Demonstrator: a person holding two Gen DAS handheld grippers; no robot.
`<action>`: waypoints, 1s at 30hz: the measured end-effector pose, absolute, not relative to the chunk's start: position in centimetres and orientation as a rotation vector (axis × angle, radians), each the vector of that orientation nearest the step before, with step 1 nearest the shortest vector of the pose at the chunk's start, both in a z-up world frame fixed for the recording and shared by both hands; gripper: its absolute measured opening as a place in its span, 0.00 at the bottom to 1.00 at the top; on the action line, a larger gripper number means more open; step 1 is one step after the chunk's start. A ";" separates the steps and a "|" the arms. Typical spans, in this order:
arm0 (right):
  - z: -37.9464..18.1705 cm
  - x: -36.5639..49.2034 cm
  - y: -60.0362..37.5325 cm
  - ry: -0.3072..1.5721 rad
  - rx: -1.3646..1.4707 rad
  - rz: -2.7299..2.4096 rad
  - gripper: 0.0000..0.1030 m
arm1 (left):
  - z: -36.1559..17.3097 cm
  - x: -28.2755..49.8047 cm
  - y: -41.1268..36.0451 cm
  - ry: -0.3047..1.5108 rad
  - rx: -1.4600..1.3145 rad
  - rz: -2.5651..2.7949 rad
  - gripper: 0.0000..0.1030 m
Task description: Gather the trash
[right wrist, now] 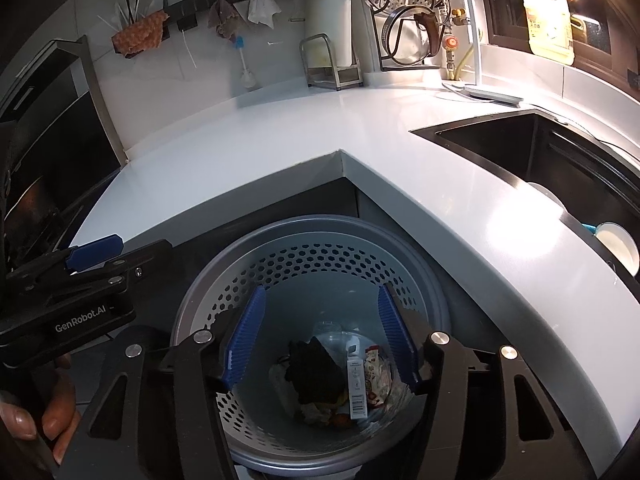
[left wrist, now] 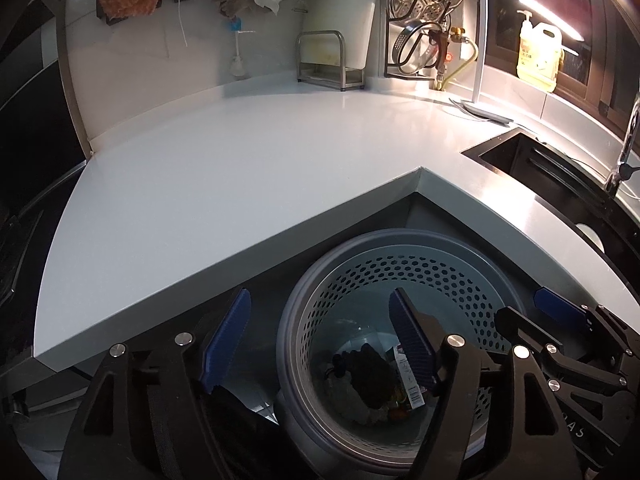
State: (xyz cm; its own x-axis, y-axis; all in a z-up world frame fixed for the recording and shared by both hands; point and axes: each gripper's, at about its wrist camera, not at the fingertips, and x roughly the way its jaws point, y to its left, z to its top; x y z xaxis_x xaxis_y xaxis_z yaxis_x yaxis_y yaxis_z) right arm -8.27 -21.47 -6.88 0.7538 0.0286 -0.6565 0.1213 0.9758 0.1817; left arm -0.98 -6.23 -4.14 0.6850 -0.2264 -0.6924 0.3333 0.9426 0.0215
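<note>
A grey perforated waste bin (left wrist: 440,276) (right wrist: 304,264) stands on the floor under the inner corner of the white counter. At its bottom lies trash: a crumpled black piece (left wrist: 368,376) (right wrist: 314,372), a small white box (left wrist: 410,380) (right wrist: 357,388), a printed wrapper (right wrist: 376,376) and clear plastic. My left gripper (left wrist: 320,340) hangs open over the bin's left rim with nothing between its blue pads. My right gripper (right wrist: 322,334) is open above the bin's mouth, also with nothing in it. Each gripper shows at the edge of the other's view.
The white L-shaped counter (left wrist: 224,176) (right wrist: 248,148) wraps around the bin. A dark sink (right wrist: 552,160) with dishes lies to the right. A metal rack (left wrist: 328,60), hanging cloths, a steamer tray and a soap jug (left wrist: 538,50) line the back wall. A hand (right wrist: 36,420) holds the left gripper.
</note>
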 end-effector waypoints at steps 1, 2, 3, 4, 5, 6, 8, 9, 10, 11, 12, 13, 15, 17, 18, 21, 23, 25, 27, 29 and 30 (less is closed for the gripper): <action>-6.9 -8.4 -21.4 0.715 0.221 -0.053 0.56 | -4.2 -1.1 -6.2 0.755 0.149 -0.315 0.71; -6.9 -8.6 -21.4 0.714 0.224 -0.054 0.57 | -4.2 -1.2 -6.2 0.757 0.149 -0.314 0.71; -6.9 -8.7 -21.4 0.715 0.227 -0.057 0.57 | -4.3 -1.3 -6.1 0.760 0.151 -0.314 0.71; -6.9 -8.9 -21.4 0.715 0.230 -0.060 0.57 | -4.3 -1.4 -6.1 0.763 0.151 -0.313 0.72; -6.9 -9.0 -21.4 0.715 0.232 -0.064 0.58 | -4.3 -1.5 -6.0 0.766 0.151 -0.311 0.75; -6.9 -9.2 -21.3 0.715 0.234 -0.067 0.59 | -4.3 -1.6 -5.9 0.767 0.149 -0.309 0.76; -6.7 -9.4 -21.3 0.710 0.237 -0.074 0.62 | -4.3 -1.8 -5.7 0.769 0.143 -0.307 0.79; -6.7 -9.5 -21.2 0.708 0.237 -0.077 0.63 | -4.2 -2.0 -5.7 0.769 0.142 -0.307 0.79; -6.6 -9.7 -21.2 0.706 0.236 -0.080 0.63 | -4.2 -2.1 -5.6 0.770 0.142 -0.307 0.79; -6.5 -9.8 -21.1 0.704 0.235 -0.084 0.63 | -4.2 -2.2 -5.6 0.772 0.143 -0.306 0.80; -6.4 -10.0 -21.1 0.702 0.234 -0.087 0.64 | -4.1 -2.3 -5.5 0.772 0.144 -0.306 0.80; -6.3 -10.1 -21.0 0.699 0.233 -0.089 0.64 | -4.1 -2.4 -5.5 0.771 0.145 -0.306 0.81; -6.1 -10.3 -20.9 0.695 0.233 -0.095 0.66 | -3.9 -2.8 -5.3 0.767 0.143 -0.304 0.84; -6.0 -10.6 -20.9 0.694 0.232 -0.104 0.67 | -3.8 -3.1 -5.2 0.762 0.141 -0.303 0.85; -5.9 -10.7 -20.8 0.695 0.232 -0.108 0.67 | -3.7 -3.2 -5.1 0.760 0.141 -0.302 0.86; -5.7 -11.0 -20.8 0.697 0.235 -0.119 0.69 | -3.5 -3.6 -4.8 0.753 0.134 -0.296 0.89; -5.6 -11.2 -20.6 0.690 0.236 -0.125 0.71 | -3.3 -3.8 -4.6 0.749 0.129 -0.292 0.91; -5.6 -11.4 -20.5 0.688 0.234 -0.129 0.71 | -3.3 -3.9 -4.3 0.748 0.128 -0.283 0.92; -5.6 -11.5 -20.4 0.689 0.234 -0.127 0.71 | -3.3 -4.0 -4.1 0.748 0.126 -0.278 0.92; -5.6 -11.6 -20.2 0.691 0.231 -0.125 0.71 | -3.2 -4.1 -4.0 0.749 0.126 -0.275 0.92; -5.6 -11.6 -20.2 0.691 0.230 -0.125 0.71 | -3.2 -4.1 -4.0 0.749 0.126 -0.274 0.92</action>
